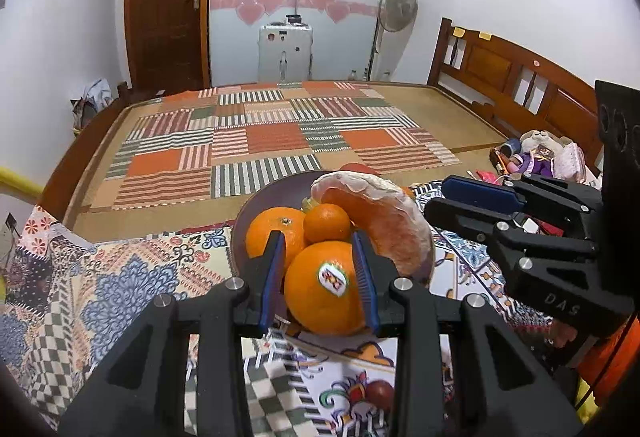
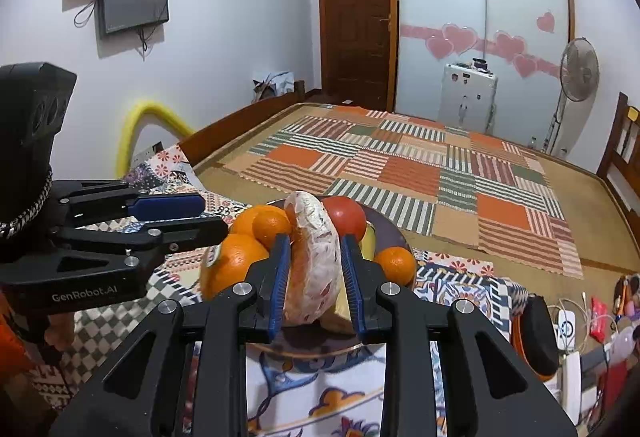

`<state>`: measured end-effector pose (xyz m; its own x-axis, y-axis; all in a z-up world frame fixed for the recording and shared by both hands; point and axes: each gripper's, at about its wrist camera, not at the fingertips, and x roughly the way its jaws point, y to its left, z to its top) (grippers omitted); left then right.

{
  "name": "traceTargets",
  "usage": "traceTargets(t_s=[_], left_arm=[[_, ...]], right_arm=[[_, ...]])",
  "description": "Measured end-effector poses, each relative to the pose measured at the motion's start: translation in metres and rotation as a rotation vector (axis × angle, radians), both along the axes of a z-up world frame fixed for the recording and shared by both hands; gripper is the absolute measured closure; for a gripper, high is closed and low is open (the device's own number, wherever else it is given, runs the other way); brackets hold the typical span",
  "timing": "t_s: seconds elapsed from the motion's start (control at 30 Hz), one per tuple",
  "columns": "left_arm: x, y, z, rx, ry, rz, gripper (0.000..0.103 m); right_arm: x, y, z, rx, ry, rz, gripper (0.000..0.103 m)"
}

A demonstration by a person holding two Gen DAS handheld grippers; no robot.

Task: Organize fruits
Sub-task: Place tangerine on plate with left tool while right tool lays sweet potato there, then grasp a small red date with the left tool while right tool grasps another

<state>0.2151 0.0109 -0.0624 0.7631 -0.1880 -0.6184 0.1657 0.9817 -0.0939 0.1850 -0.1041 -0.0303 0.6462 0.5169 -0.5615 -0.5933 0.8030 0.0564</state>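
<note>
The left tongs [image 1: 320, 269] clench a large round orange with an oval sticker [image 1: 326, 287], blue pads pressed to both its sides, at the near rim of a dark purple bowl [image 1: 276, 193]. The right tongs [image 2: 314, 273] grip a peeled pinkish pomelo wedge in its white pith [image 2: 316, 257], standing on edge in the same bowl. Around them lie smaller oranges [image 1: 326, 223], a red tomato [image 2: 345, 217] and a yellow fruit. The bowl rests on a patterned patchwork cloth [image 1: 120, 277] over a bed, with a striped orange and green mat [image 1: 272, 141] beyond.
</note>
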Motion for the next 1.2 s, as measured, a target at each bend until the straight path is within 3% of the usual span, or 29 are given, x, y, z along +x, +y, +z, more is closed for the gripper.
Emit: traceTargets(t_s=[0.23,0.43,0.5,0.63,0.97,1.2], left_arm=[[-0.038,0.002,0.016,-0.009,-0.034,0.01,0.066],[-0.071,0.002,0.023,-0.023,-0.053,0.031,0.058],[-0.081,0.002,0.022,-0.026,-0.053,0.038,0.056],[-0.102,0.006,0.019,-0.021,-0.054,0.06,0.047],[-0.124,0.02,-0.021,-0.018,0.033,0.095,0.045],[-0.129,0.028,-0.045,-0.025,0.074,0.1,0.045]], right_arm=[[-0.025,-0.007,0.008,0.033,-0.007,-0.017,0.075],[-0.049,-0.009,0.006,0.047,-0.004,-0.014,0.073],[-0.057,-0.009,0.003,0.046,-0.005,-0.017,0.066],[-0.069,-0.01,-0.008,0.043,0.009,-0.022,0.063],[-0.078,0.014,-0.067,-0.021,0.14,0.016,0.063],[-0.072,0.03,-0.091,-0.057,0.192,0.029,0.063]])
